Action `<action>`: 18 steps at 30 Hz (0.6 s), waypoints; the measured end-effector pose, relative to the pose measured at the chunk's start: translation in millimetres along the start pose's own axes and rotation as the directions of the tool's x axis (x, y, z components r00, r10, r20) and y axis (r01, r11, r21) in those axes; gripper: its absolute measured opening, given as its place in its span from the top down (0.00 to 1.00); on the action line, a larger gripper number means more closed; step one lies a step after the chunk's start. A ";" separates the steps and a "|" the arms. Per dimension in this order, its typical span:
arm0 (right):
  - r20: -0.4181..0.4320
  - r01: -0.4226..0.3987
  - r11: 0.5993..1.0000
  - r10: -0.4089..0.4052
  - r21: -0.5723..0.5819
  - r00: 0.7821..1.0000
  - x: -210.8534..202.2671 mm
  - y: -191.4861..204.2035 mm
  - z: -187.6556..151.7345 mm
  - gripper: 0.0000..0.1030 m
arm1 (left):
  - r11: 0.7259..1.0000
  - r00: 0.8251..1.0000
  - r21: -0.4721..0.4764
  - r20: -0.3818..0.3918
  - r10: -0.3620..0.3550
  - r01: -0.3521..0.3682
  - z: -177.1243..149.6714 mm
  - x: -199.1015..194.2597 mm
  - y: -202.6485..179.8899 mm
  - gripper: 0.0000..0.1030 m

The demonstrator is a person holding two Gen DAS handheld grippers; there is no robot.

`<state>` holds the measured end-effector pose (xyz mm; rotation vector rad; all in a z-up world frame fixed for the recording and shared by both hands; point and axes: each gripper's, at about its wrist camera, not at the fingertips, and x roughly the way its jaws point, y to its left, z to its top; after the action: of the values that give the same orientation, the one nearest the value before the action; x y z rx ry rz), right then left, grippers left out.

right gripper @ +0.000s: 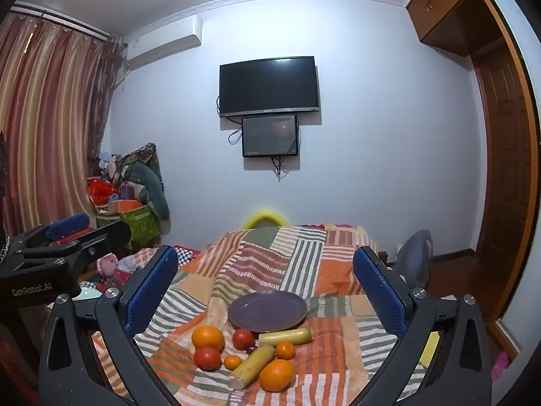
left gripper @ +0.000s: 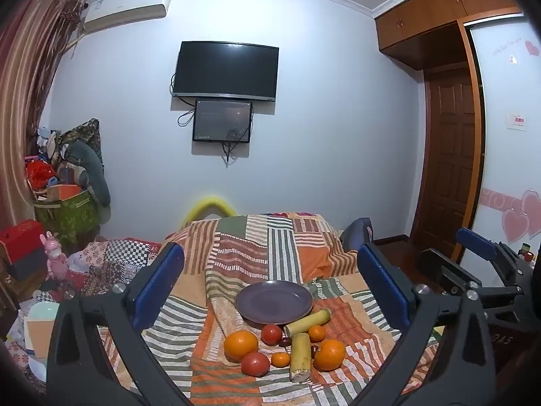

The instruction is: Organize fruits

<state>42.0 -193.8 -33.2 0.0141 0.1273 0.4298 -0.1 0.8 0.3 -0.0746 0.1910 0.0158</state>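
Observation:
A purple plate (left gripper: 274,301) (right gripper: 267,311) lies empty on the patchwork blanket. In front of it lies a cluster of fruit: two large oranges (left gripper: 240,345) (right gripper: 208,338), two red tomatoes (left gripper: 255,363) (right gripper: 207,358), two small tangerines (left gripper: 280,359) (right gripper: 285,350), two yellow-green sugarcane pieces (left gripper: 300,355) (right gripper: 253,365) and small dark dates (left gripper: 284,341). My left gripper (left gripper: 270,270) is open and empty, held above and behind the fruit. My right gripper (right gripper: 265,270) is open and empty too. The right gripper shows at the right edge of the left wrist view (left gripper: 487,270).
The striped patchwork blanket (left gripper: 270,237) covers a bed. Clutter, boxes and a green bag (left gripper: 67,216) stand at the left by the curtains. A TV (left gripper: 226,69) hangs on the far wall. A wooden door and wardrobe (left gripper: 449,155) are on the right.

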 end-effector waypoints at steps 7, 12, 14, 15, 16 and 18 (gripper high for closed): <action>-0.004 0.002 1.000 -0.002 0.011 1.000 -2.0 -1.7 1.0 0.00 | 0.999 1.000 0.033 0.006 -0.001 0.001 -5.2 2.0 -6.1 0.00; -0.011 0.002 1.000 -0.001 0.020 1.000 1.7 -2.7 2.7 0.00 | 1.000 1.000 0.022 0.008 -0.012 0.012 -3.5 -1.3 -3.1 0.00; -0.009 0.012 1.000 -0.011 0.025 1.000 -1.3 -1.0 3.4 0.00 | 1.000 1.000 0.021 0.007 -0.012 0.011 -2.8 -1.4 -2.7 0.00; -0.013 0.010 1.000 -0.010 0.028 1.000 -0.1 -2.4 3.7 0.00 | 1.000 1.000 0.021 0.006 -0.011 0.011 -2.6 -1.2 -3.0 0.00; -0.015 0.010 0.999 -0.009 0.031 1.000 0.0 -3.4 4.1 0.00 | 1.000 1.000 0.022 0.007 -0.011 0.011 -2.5 -1.3 -2.8 0.00; -0.014 0.010 0.999 -0.010 0.036 1.000 -0.4 -3.2 3.4 0.00 | 1.000 1.000 0.023 0.008 -0.014 0.014 -2.1 -2.3 -1.3 0.00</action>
<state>43.4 -196.9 -29.9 0.0457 0.1485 0.4177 -2.8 -0.7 -1.3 -0.0535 0.1822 0.0000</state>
